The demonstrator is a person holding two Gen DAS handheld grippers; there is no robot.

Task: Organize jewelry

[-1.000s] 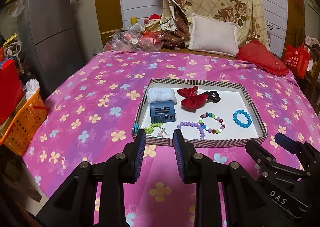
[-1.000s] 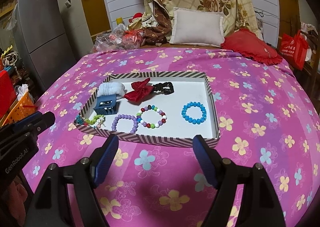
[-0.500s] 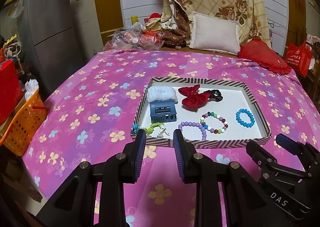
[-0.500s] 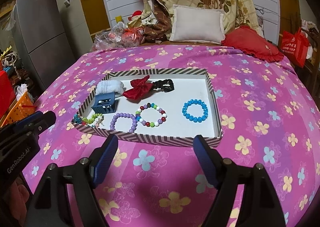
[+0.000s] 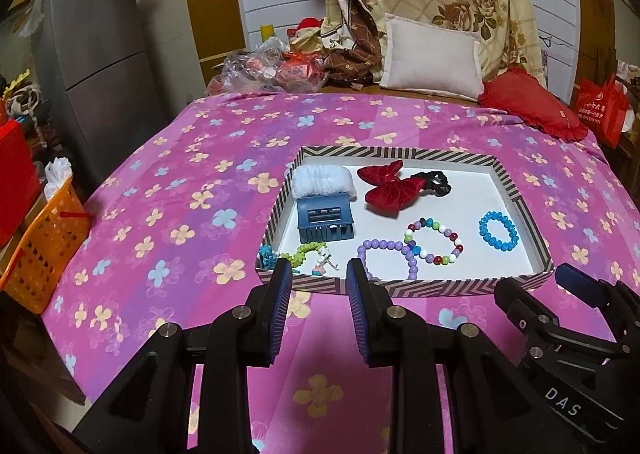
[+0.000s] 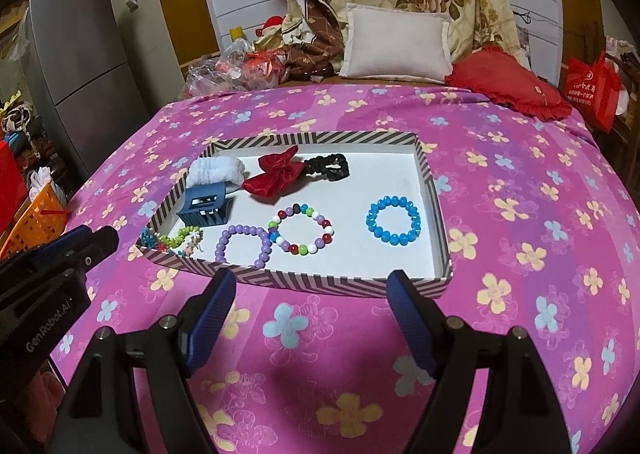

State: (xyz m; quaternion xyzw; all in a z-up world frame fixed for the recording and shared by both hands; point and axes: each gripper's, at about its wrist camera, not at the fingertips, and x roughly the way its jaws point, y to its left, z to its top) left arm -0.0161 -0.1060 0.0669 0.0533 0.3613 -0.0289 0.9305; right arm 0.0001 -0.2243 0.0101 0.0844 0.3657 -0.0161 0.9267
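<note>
A shallow tray (image 6: 438,213) with a striped rim is being shown lying on a pink flowered bedspread (image 6: 520,181). Inside it, a white scrunchie (image 6: 216,169), a blue claw clip (image 6: 206,207), a red velvet bow (image 6: 276,173) and a black scrunchie (image 6: 328,165) are being kept toward the far side. Nearer the front rim, a green beaded bracelet (image 6: 176,240), a lilac bead bracelet (image 6: 243,245), a multicoloured bead bracelet (image 6: 305,229) and a blue bead bracelet (image 6: 394,223) are being seen, the lilac and multicoloured ones touching, the blue one apart.

The left gripper (image 5: 316,306) is being held just before the tray's front rim, its jaws partly spread with nothing between them. The right gripper (image 6: 310,320) is being held likewise short of the rim, its jaws spread wide and empty.
</note>
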